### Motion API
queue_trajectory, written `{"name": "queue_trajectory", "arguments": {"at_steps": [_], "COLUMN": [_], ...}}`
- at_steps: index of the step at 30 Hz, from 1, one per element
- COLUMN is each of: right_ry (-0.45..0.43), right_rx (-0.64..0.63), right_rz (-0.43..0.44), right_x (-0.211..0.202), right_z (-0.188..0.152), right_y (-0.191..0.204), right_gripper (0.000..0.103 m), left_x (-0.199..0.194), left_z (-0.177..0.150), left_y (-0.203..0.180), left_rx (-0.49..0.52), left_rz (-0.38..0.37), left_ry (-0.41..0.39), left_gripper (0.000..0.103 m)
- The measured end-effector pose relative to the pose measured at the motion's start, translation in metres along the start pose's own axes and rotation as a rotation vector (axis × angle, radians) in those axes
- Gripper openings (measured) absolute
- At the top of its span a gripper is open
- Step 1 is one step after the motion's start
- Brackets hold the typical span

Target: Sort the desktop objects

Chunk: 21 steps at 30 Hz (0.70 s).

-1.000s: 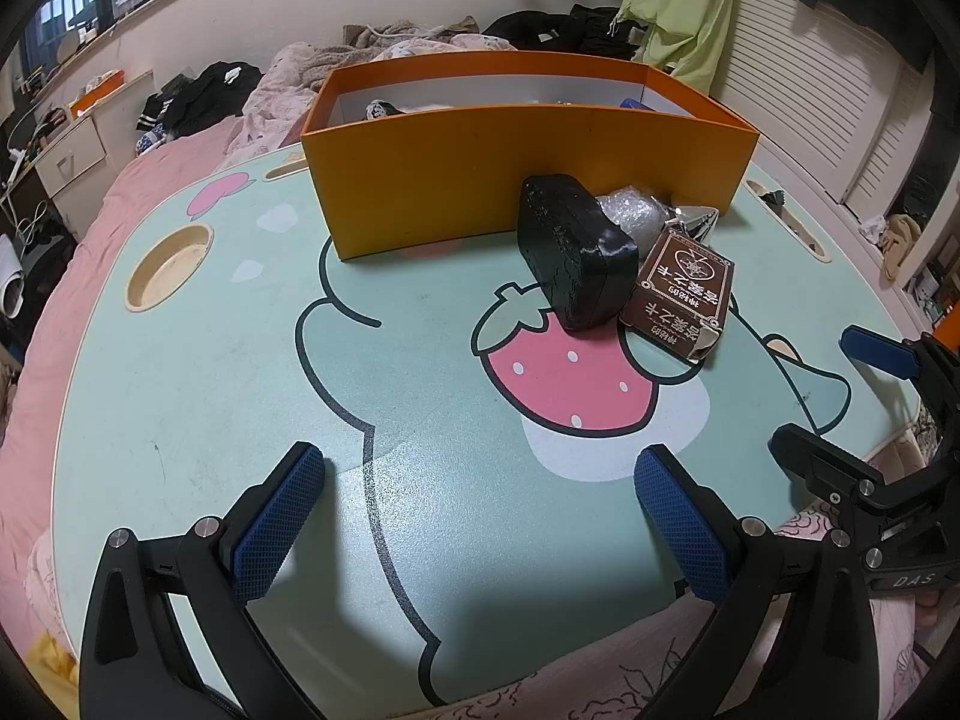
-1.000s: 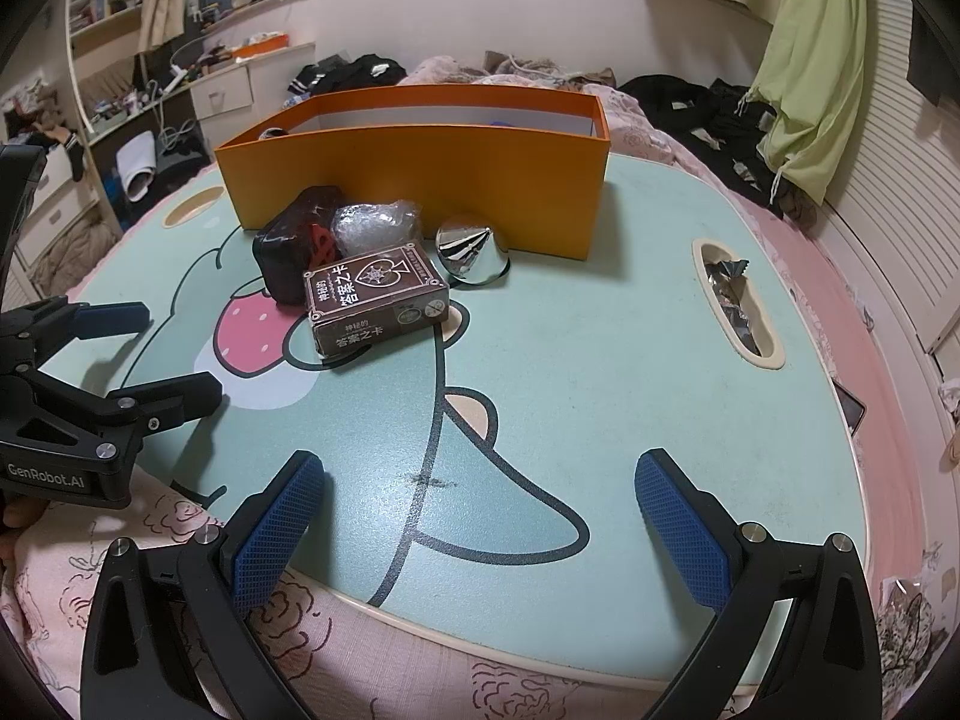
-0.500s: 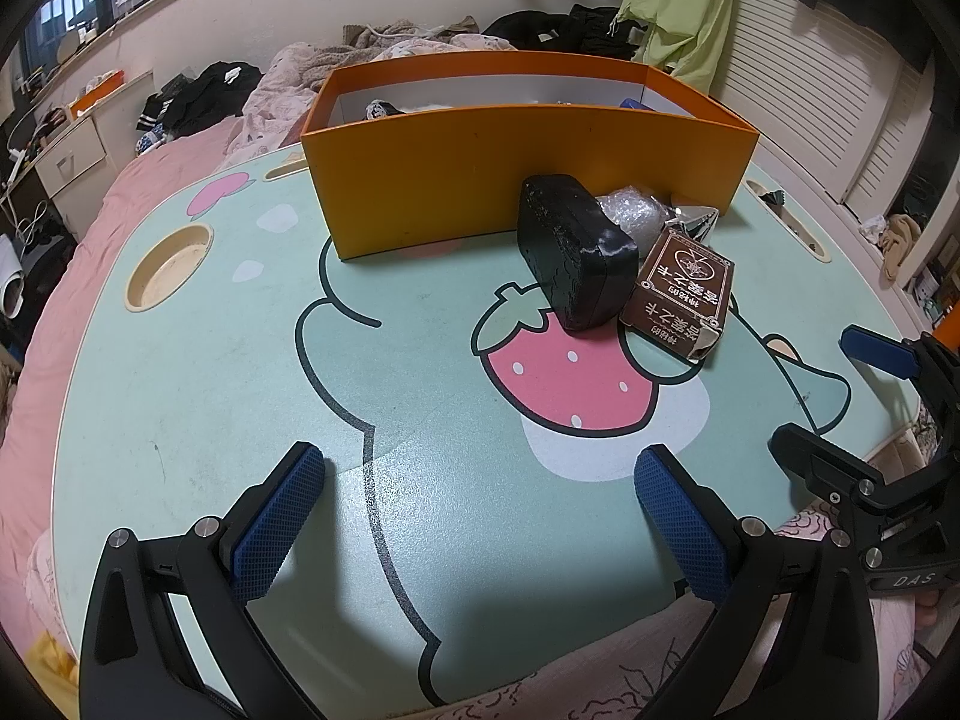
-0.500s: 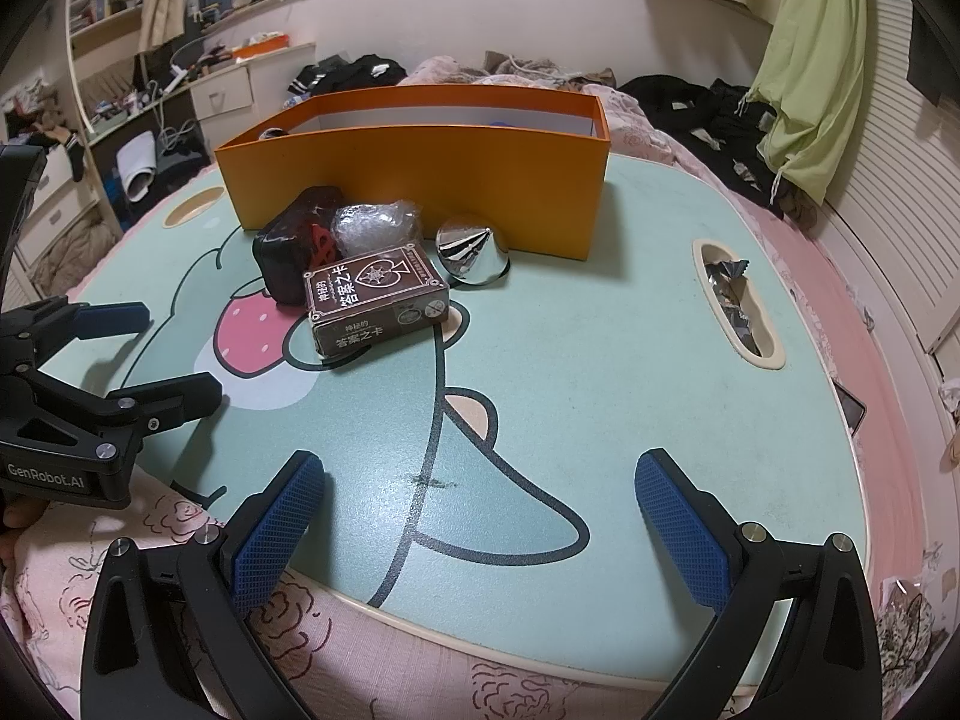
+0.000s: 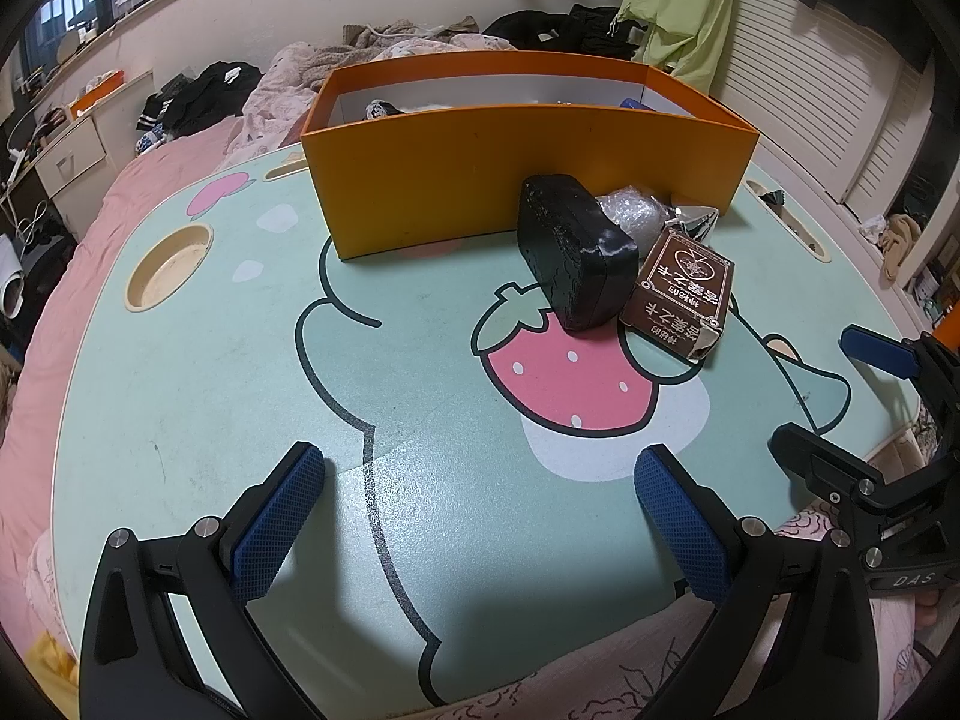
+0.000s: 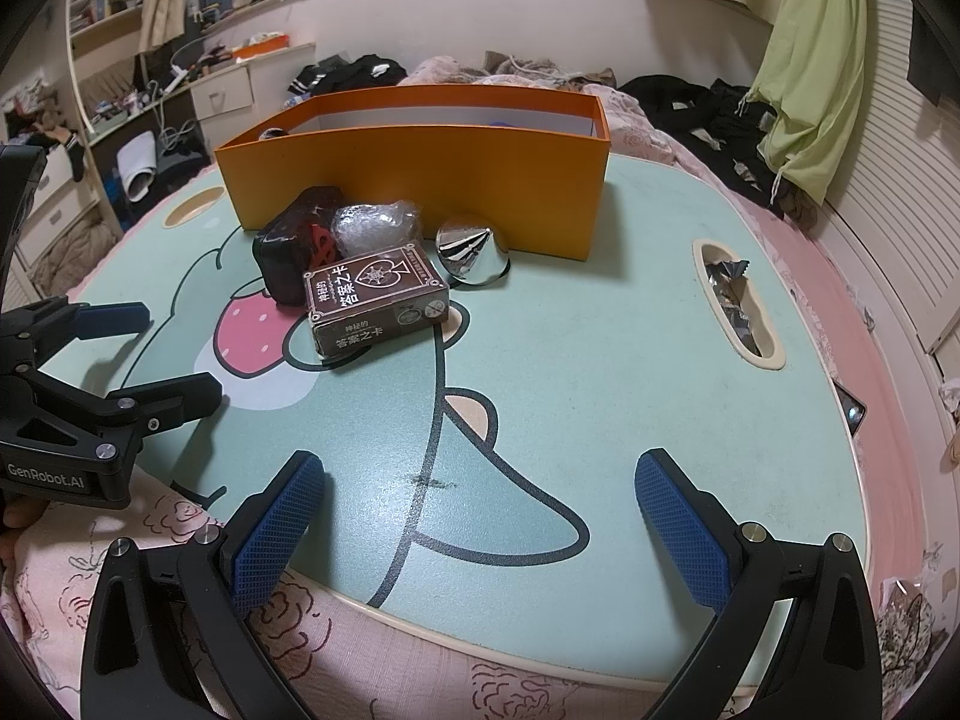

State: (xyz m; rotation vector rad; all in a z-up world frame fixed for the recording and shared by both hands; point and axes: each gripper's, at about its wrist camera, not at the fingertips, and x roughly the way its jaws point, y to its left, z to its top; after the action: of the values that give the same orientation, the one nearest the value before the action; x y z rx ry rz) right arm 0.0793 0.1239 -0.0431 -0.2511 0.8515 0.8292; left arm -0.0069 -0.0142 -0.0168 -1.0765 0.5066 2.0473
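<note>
An orange box stands at the back of the green cartoon lap table. In front of it lie a black case, a brown card box, a bubble-wrap bundle and a shiny silver cone. My left gripper is open over the table's near edge, nothing between its fingers. My right gripper is open too, near the front edge; it also shows at the right of the left wrist view.
A round cup recess sits at the table's left and a slot with foil wrappers at its right. Several items lie inside the orange box. Pink bedding surrounds the table; clothes and drawers lie beyond.
</note>
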Motion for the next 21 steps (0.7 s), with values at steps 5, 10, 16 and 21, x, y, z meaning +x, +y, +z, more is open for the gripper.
{"name": "queue_trajectory", "arguments": {"at_steps": [5, 10, 16, 21], "right_ry": [0.000, 0.000, -0.014, -0.071], "right_rx": [0.001, 0.002, 0.020, 0.046], "right_rz": [-0.002, -0.002, 0.017, 0.087], "right_x": [-0.001, -0.001, -0.002, -0.011], "right_z": [0.000, 0.000, 0.002, 0.017], "right_y": [0.001, 0.001, 0.001, -0.001], "right_gripper": [0.103, 0.103, 0.103, 0.096], "left_x": [0.000, 0.000, 0.000, -0.001], "left_z": [0.000, 0.000, 0.000, 0.000], "left_y": [0.000, 0.000, 0.001, 0.000], "left_rx": [0.000, 0.000, 0.000, -0.001], "left_rz": [0.000, 0.000, -0.001, -0.001], "left_ry": [0.000, 0.000, 0.000, -0.001], "left_gripper": [0.103, 0.103, 0.103, 0.103]}}
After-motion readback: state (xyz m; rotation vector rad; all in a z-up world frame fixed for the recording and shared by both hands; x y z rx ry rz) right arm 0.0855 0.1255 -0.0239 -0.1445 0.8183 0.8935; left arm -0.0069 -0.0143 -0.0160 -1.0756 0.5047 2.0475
